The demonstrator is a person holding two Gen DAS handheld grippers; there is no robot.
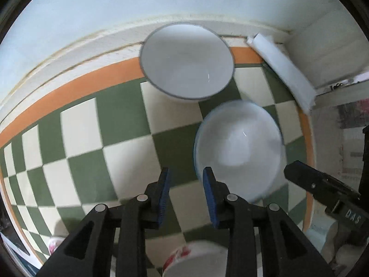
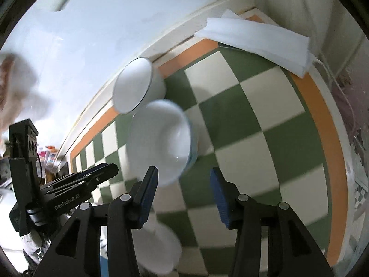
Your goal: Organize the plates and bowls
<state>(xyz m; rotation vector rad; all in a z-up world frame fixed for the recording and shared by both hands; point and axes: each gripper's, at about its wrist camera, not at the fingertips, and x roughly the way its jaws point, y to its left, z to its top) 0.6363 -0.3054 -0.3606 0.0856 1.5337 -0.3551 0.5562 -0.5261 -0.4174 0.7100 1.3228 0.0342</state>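
Observation:
A white bowl with a grey rim [image 1: 186, 61] stands at the back of the checked cloth by the wall; it also shows in the right wrist view [image 2: 135, 85]. A white bowl with a pale blue rim [image 1: 238, 147] sits nearer, just ahead and right of my left gripper [image 1: 186, 177], which is open and empty. The same bowl [image 2: 161, 140] lies just ahead and left of my right gripper [image 2: 183, 175], open and empty. A white dish [image 2: 159, 249] lies under my right gripper. A red-patterned dish [image 1: 191, 258] lies under my left gripper.
The green and cream checked cloth [image 1: 129, 152] has an orange border. A folded white cloth [image 2: 258, 41] lies at the back right corner. The wall runs close behind the bowls. The right gripper's body [image 1: 322, 189] shows at the left view's right edge.

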